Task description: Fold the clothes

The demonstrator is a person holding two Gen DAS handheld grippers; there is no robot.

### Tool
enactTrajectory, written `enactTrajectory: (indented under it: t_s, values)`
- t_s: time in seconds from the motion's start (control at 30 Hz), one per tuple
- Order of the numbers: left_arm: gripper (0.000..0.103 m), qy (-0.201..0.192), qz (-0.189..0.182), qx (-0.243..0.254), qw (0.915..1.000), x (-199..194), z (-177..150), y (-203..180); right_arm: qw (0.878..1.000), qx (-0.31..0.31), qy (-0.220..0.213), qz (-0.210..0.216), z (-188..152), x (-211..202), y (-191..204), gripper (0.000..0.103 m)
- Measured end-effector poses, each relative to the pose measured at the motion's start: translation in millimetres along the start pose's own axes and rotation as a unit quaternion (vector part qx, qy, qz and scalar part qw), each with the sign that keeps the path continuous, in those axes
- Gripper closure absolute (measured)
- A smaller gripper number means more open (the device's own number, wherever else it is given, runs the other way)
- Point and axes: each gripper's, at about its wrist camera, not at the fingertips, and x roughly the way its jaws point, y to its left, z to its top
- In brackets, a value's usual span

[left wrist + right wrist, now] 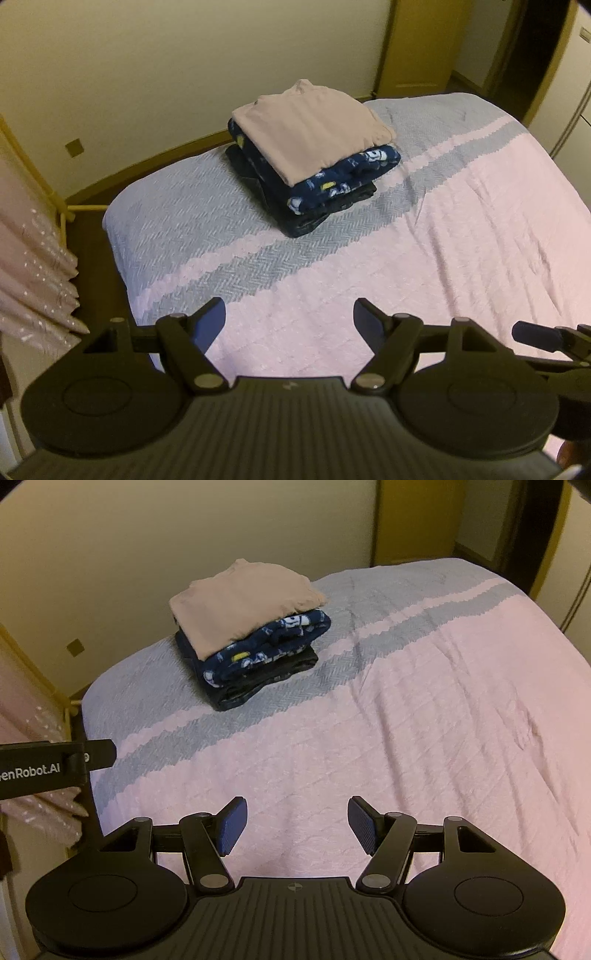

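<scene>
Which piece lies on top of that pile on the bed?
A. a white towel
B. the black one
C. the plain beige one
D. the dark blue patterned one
C: the beige garment tops the pile, with the blue patterned one under it and a dark one at the bottom.

Three folded garments sit in one stack (314,158) on the bed (461,229), toward 12 o'clock in both views. A beige top (314,129) lies uppermost, flat and smooth. Under it is a navy printed piece (343,173) with white and yellow marks. A dark garment (325,214) forms the base.
</scene>
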Motion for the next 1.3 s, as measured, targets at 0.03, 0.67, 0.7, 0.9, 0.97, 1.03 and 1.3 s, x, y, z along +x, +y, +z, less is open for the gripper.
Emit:
enactTrajectory:
  t_s: [0.03, 0.67, 0.7, 0.9, 0.97, 1.03, 1.3]
  values:
    - [0.029, -0.001, 0.003, -0.004, 1.0000, -0.8, -0.8, -3.4, 1.000, -0.004, 0.001, 0.002, 1.5, 1.5, -2.6, 0.039]
    - [0.029, 0.022, 0.036, -0.051, 0.9978, 47.6, 18.1, -46.4, 0.997, -0.054, 0.027, 0.038, 33.1, 45.0, -45.3, 0.039]
    - [0.029, 0.022, 0.037, -0.052, 0.9977, 50.8, 19.4, -48.4, 0.997, -0.056, 0.028, 0.038, 34.9, 48.3, -47.0, 0.039]
    - [0.029, 0.023, 0.038, -0.051, 0.9977, 66.3, 24.3, -58.4, 0.997, -0.059, 0.029, 0.037, 47.2, 63.2, -55.2, 0.039]
    - [0.029, 0.023, 0.038, -0.049, 0.9978, 70.0, 25.1, -61.0, 0.997, -0.060, 0.029, 0.037, 51.4, 67.9, -57.5, 0.039]
    - [0.029, 0.024, 0.039, -0.048, 0.9978, 74.1, 26.7, -62.5, 0.997, -0.061, 0.030, 0.037, 55.5, 72.6, -59.8, 0.039]
    - [0.029, 0.026, 0.042, -0.044, 0.9978, 87.3, 33.4, -62.0, 0.997, -0.067, 0.032, 0.037, 69.8, 88.3, -63.4, 0.039]
